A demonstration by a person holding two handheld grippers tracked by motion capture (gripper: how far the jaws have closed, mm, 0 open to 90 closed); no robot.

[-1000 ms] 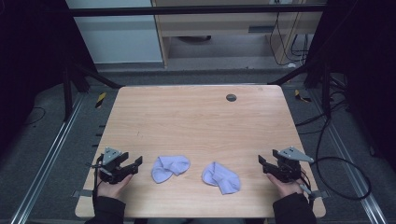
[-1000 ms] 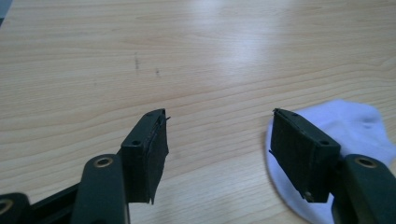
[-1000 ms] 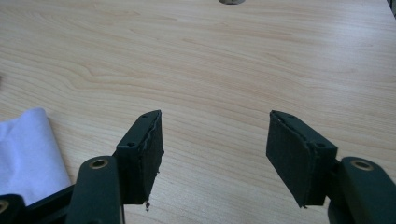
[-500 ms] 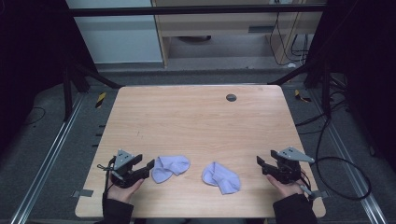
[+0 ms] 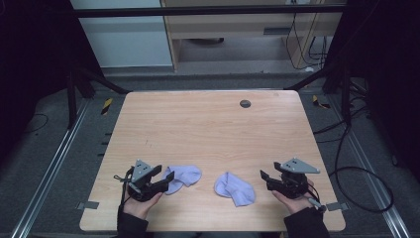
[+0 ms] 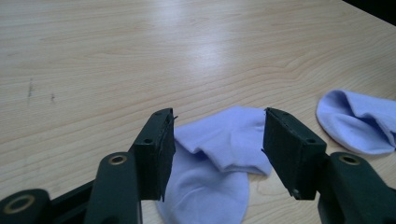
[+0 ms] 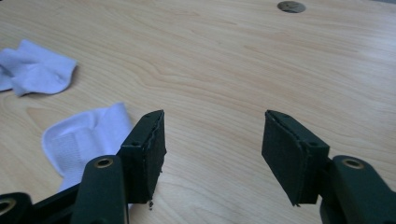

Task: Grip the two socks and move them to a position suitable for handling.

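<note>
Now left gripper [image 5: 161,179] jaws wide, closing slightly around left sock [image 5: 182,177], ungripped; right gripper [image 5: 265,179] jaws wide, narrowing, empty.

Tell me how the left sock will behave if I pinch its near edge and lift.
The left sock is crumpled, soft knit, so it will probably droop and unfold from the left gripper. It looks thin and light, likely needing little force. On the smooth table it may slide before the open jaws bite.

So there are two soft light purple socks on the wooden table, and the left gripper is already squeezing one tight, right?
Not quite. The two soft light purple socks do lie on the wooden table, but the left gripper isn't squeezing one. The left gripper view shows its jaws standing apart with the sock between them, the pads not pressing it, though they have just been closing a little.
</note>
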